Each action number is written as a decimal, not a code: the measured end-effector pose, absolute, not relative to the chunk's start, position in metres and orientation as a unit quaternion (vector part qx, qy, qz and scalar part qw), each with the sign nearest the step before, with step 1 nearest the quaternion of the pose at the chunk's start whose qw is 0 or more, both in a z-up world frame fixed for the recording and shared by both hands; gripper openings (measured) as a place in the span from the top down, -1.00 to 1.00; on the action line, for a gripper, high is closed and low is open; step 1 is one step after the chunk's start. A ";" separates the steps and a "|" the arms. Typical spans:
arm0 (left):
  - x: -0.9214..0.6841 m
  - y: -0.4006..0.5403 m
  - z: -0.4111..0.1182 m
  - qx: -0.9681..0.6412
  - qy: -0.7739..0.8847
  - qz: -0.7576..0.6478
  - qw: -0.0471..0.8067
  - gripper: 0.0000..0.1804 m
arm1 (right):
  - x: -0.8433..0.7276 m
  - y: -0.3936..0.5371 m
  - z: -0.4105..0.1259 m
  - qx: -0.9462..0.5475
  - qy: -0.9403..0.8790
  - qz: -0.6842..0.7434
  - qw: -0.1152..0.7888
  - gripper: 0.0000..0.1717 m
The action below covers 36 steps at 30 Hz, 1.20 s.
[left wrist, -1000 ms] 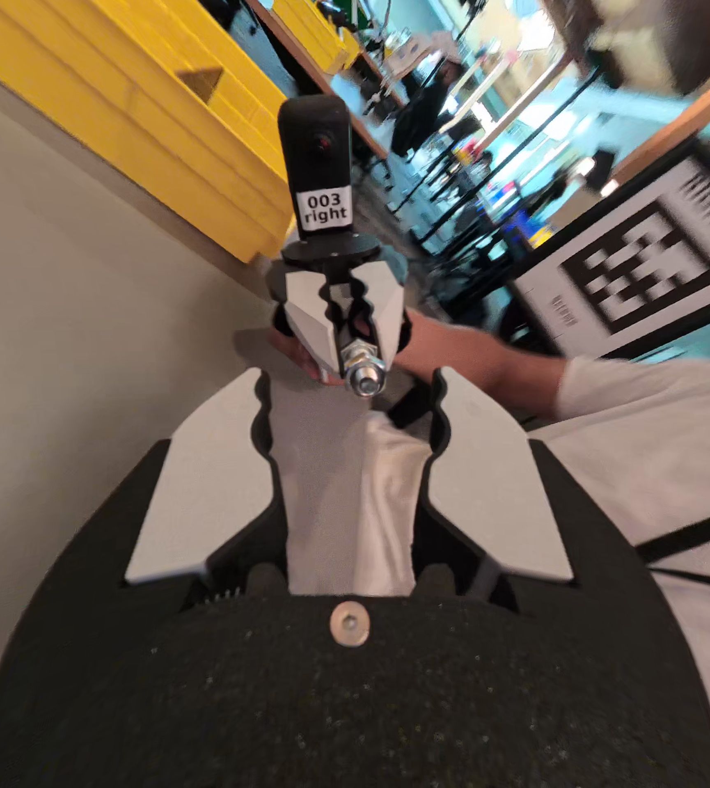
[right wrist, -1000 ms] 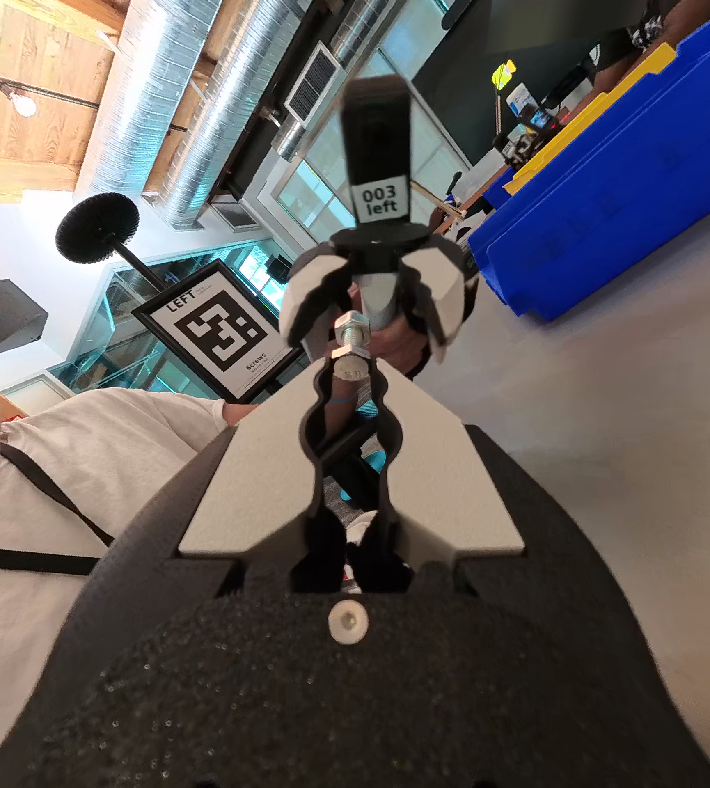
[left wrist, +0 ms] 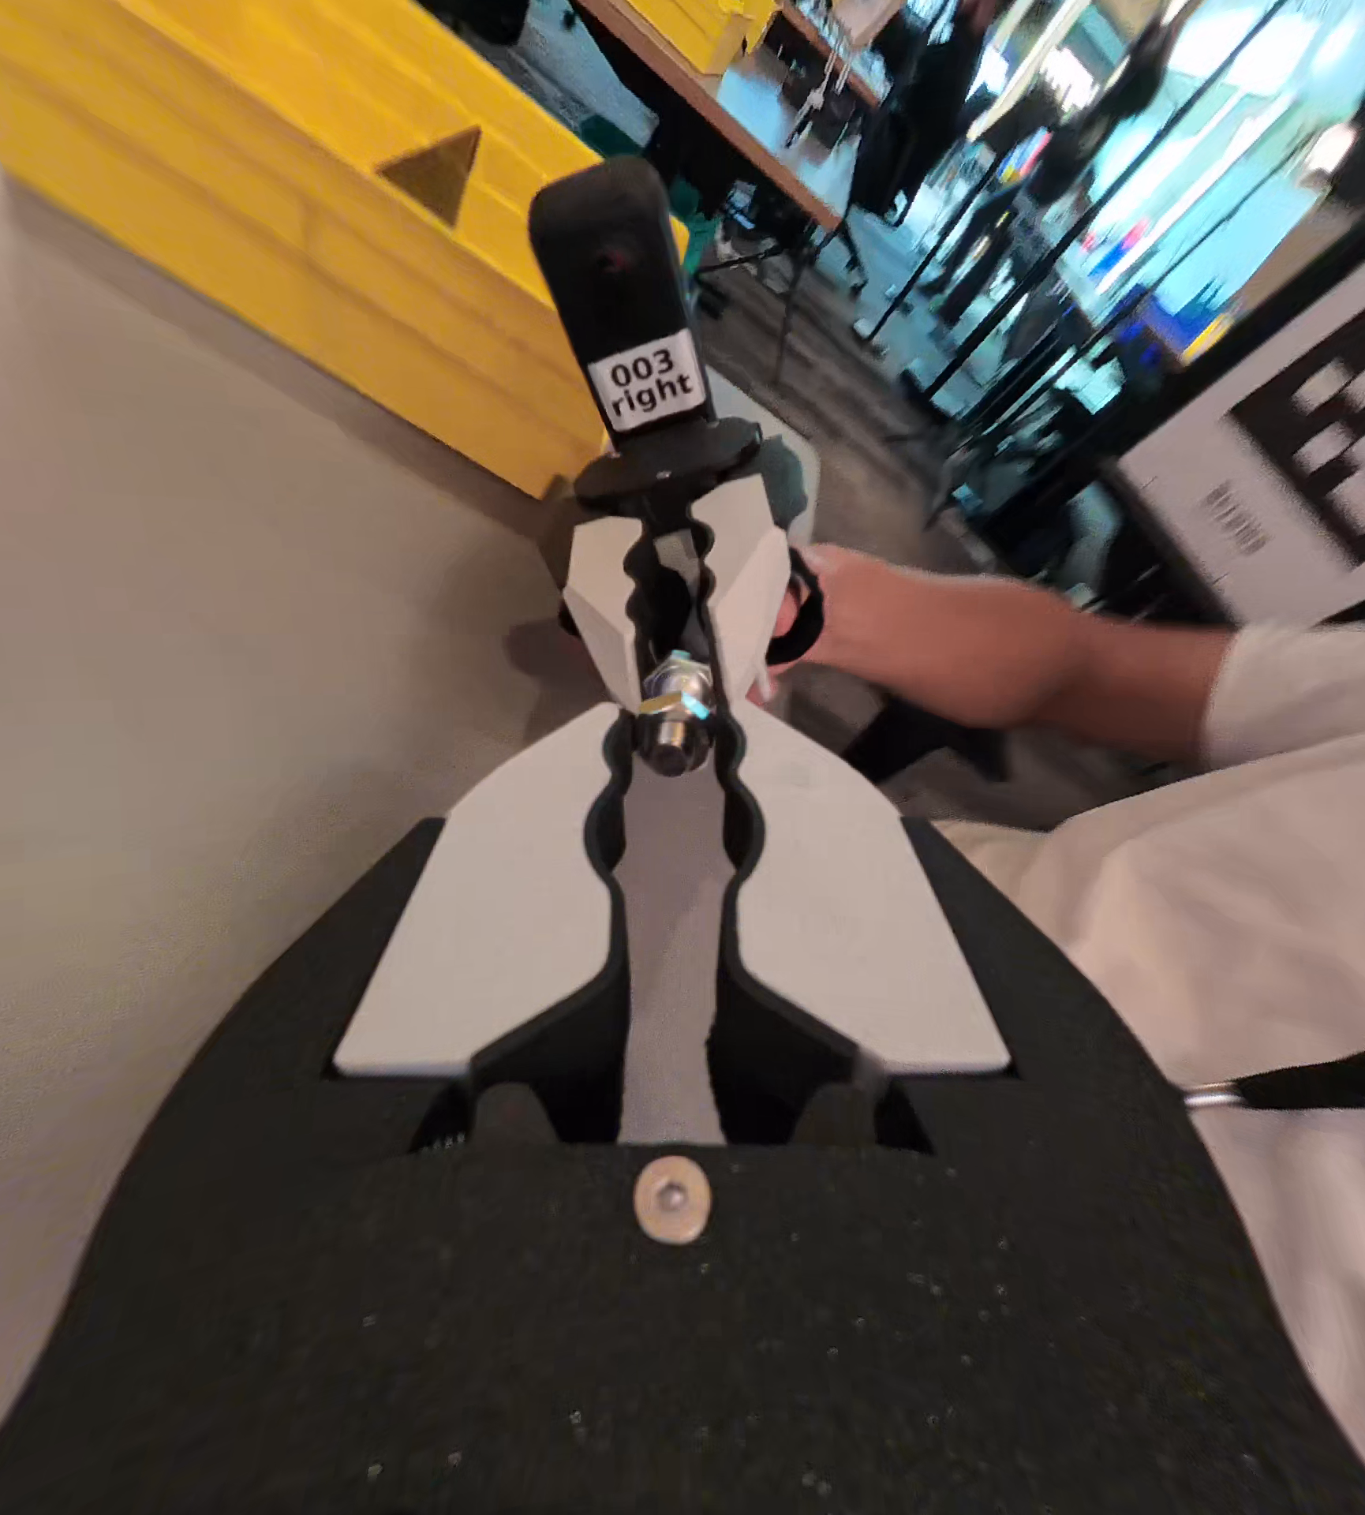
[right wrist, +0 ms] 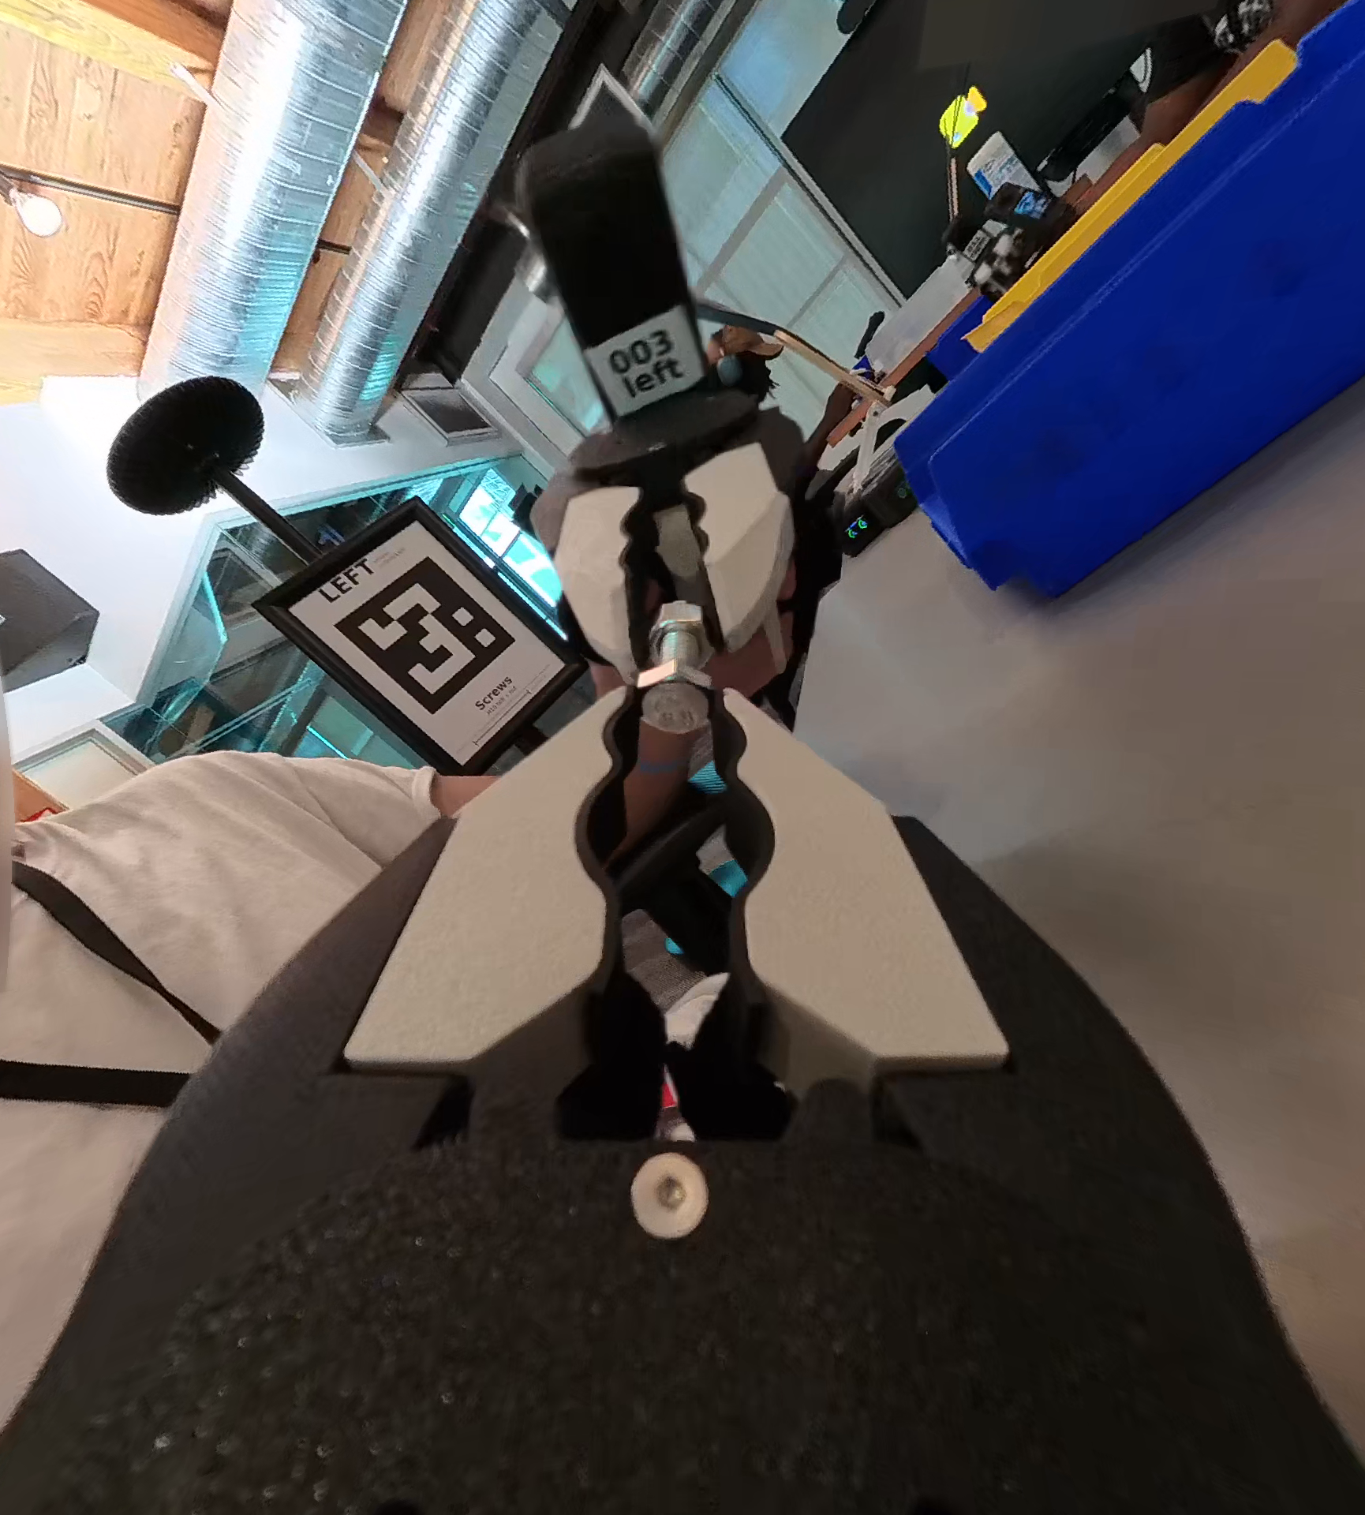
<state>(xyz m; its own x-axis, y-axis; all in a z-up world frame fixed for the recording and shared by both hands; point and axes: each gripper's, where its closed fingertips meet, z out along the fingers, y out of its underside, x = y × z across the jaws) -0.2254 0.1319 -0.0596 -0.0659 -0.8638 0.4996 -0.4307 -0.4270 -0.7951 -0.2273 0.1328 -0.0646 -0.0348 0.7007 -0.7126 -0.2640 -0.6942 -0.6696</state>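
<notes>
A silver bolt [right wrist: 679, 648] is held in the air between my two grippers, which point at each other. My right gripper [right wrist: 675, 697] is shut on the bolt's head [right wrist: 675, 712]. In the left wrist view the right gripper [left wrist: 683, 689] shows just ahead with the head between its fingers. My left gripper [left wrist: 671, 725] is shut on the hex nut [left wrist: 669, 705] on the bolt's threaded end, and the bolt's tip [left wrist: 671, 752] pokes in between my fingers. The right wrist view shows the left gripper [right wrist: 679, 643] with its fingers on that nut [right wrist: 683, 616].
A grey table [left wrist: 171, 656] lies below. A yellow bin [left wrist: 294, 205] stands on it behind the right gripper, and blue bins [right wrist: 1155, 369] behind the left. A framed sign with a black-and-white marker [right wrist: 417, 631] stands near the person. A hand [left wrist: 909, 631] and white sleeve [left wrist: 1319, 697] are at right. My two grippers' fingertips are within a few centimetres of each other.
My left gripper's jaws went from wide open to closed on the nut end of the bolt, and it moved in closer. My right gripper kept its hold on the bolt's head.
</notes>
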 end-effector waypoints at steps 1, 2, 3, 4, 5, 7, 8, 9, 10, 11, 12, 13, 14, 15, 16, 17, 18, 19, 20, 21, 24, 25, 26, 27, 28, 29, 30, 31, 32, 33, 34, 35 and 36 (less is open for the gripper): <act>-0.226 0.132 -0.060 -0.665 0.467 -0.557 0.170 0.80 | -0.229 0.133 -0.065 -0.604 -0.184 0.693 0.348 0.81; -0.227 0.131 -0.060 -0.673 0.441 -0.577 0.144 0.80 | -0.230 0.132 -0.066 -0.605 -0.185 0.693 0.347 0.81; -0.227 0.131 -0.059 -0.676 0.417 -0.596 0.120 0.80 | -0.230 0.132 -0.066 -0.604 -0.185 0.695 0.345 0.81; -0.227 0.130 -0.058 -0.675 0.398 -0.613 0.100 0.80 | -0.230 0.131 -0.065 -0.602 -0.185 0.697 0.343 0.81; -0.227 0.129 -0.057 -0.672 0.385 -0.626 0.085 0.80 | -0.230 0.131 -0.065 -0.601 -0.185 0.698 0.343 0.81; -0.227 0.126 -0.054 -0.654 0.392 -0.643 0.079 0.77 | -0.228 0.130 -0.062 -0.594 -0.185 0.704 0.343 0.81; -0.226 0.125 -0.053 -0.642 0.409 -0.642 0.091 0.68 | -0.228 0.130 -0.061 -0.592 -0.182 0.706 0.343 0.81; -0.225 0.127 -0.053 -0.636 0.429 -0.631 0.115 0.54 | -0.227 0.131 -0.061 -0.591 -0.180 0.707 0.343 0.81; -0.223 0.131 -0.054 -0.634 0.452 -0.609 0.152 0.37 | -0.227 0.131 -0.061 -0.590 -0.178 0.709 0.342 0.81; -0.222 0.136 -0.056 -0.627 0.481 -0.579 0.200 0.25 | -0.226 0.131 -0.060 -0.589 -0.176 0.712 0.341 0.81; -0.221 0.139 -0.055 -0.605 0.517 -0.551 0.254 0.23 | -0.225 0.132 -0.059 -0.587 -0.174 0.714 0.340 0.81; -0.222 0.142 -0.051 -0.572 0.551 -0.523 0.309 0.27 | -0.224 0.132 -0.058 -0.584 -0.171 0.716 0.341 0.81; -0.222 0.142 -0.046 -0.529 0.584 -0.496 0.364 0.26 | -0.223 0.132 -0.058 -0.582 -0.169 0.719 0.340 0.81; -0.224 0.139 -0.041 -0.477 0.618 -0.468 0.414 0.27 | -0.223 0.132 -0.057 -0.581 -0.166 0.722 0.338 0.81; -0.226 0.136 -0.038 -0.431 0.647 -0.437 0.453 0.33 | -0.222 0.132 -0.057 -0.579 -0.165 0.725 0.336 0.81; -0.228 0.133 -0.038 -0.397 0.669 -0.408 0.478 0.38 | -0.222 0.132 -0.057 -0.578 -0.163 0.727 0.333 0.81; -0.230 0.129 -0.039 -0.373 0.687 -0.388 0.489 0.38 | -0.222 0.132 -0.057 -0.577 -0.163 0.729 0.330 0.81; -0.232 0.123 -0.041 -0.356 0.701 -0.380 0.488 0.39 | -0.223 0.131 -0.057 -0.577 -0.163 0.730 0.329 0.81; -0.233 0.118 -0.041 -0.341 0.709 -0.380 0.487 0.41 | -0.223 0.131 -0.057 -0.577 -0.164 0.730 0.327 0.81; -0.233 0.114 -0.042 -0.330 0.712 -0.383 0.487 0.41 | -0.224 0.130 -0.057 -0.577 -0.165 0.731 0.325 0.81; -0.232 0.116 -0.049 -0.329 0.722 -0.364 0.487 0.44 | -0.226 0.128 -0.058 -0.577 -0.170 0.732 0.322 0.81; -0.232 0.119 -0.053 -0.328 0.728 -0.349 0.491 0.48 | -0.227 0.127 -0.057 -0.576 -0.172 0.732 0.321 0.81; -0.232 0.121 -0.056 -0.325 0.734 -0.332 0.495 0.54 | -0.227 0.126 -0.057 -0.575 -0.174 0.733 0.320 0.81; -0.232 0.123 -0.060 -0.318 0.741 -0.317 0.499 0.59 | -0.228 0.126 -0.057 -0.574 -0.174 0.734 0.319 0.81; -0.232 0.124 -0.062 -0.312 0.746 -0.303 0.504 0.64 | -0.228 0.126 -0.057 -0.575 -0.174 0.734 0.317 0.81; -0.232 0.126 -0.063 -0.308 0.748 -0.288 0.513 0.70 | -0.229 0.125 -0.058 -0.576 -0.176 0.734 0.314 0.81; -0.232 0.128 -0.063 -0.302 0.748 -0.273 0.524 0.78 | -0.229 0.125 -0.059 -0.577 -0.177 0.733 0.313 0.81; -0.232 0.130 -0.061 -0.297 0.746 -0.262 0.535 0.80 | -0.229 0.124 -0.058 -0.576 -0.178 0.733 0.314 0.81; -0.232 0.131 -0.059 -0.298 0.742 -0.256 0.543 0.81 | -0.229 0.125 -0.057 -0.573 -0.175 0.735 0.317 0.81; -0.231 0.131 -0.058 -0.307 0.736 -0.258 0.545 0.81 | -0.228 0.125 -0.056 -0.572 -0.175 0.735 0.320 0.81; -0.230 0.132 -0.057 -0.326 0.729 -0.269 0.538 0.81 | -0.227 0.126 -0.056 -0.573 -0.175 0.733 0.324 0.81; -0.229 0.132 -0.058 -0.357 0.718 -0.289 0.522 0.81 | -0.225 0.128 -0.056 -0.575 -0.174 0.728 0.329 0.81; -0.228 0.133 -0.059 -0.399 0.703 -0.316 0.496 0.81 | -0.224 0.130 -0.057 -0.580 -0.174 0.722 0.335 0.81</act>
<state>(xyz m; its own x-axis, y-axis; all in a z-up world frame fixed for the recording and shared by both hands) -0.2277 0.1334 -0.0594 -0.1886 -0.8752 -0.4455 -0.2482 0.4814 -0.8406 -0.2240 0.1296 -0.0571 -0.1035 0.6852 -0.7209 -0.2820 -0.7153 -0.6394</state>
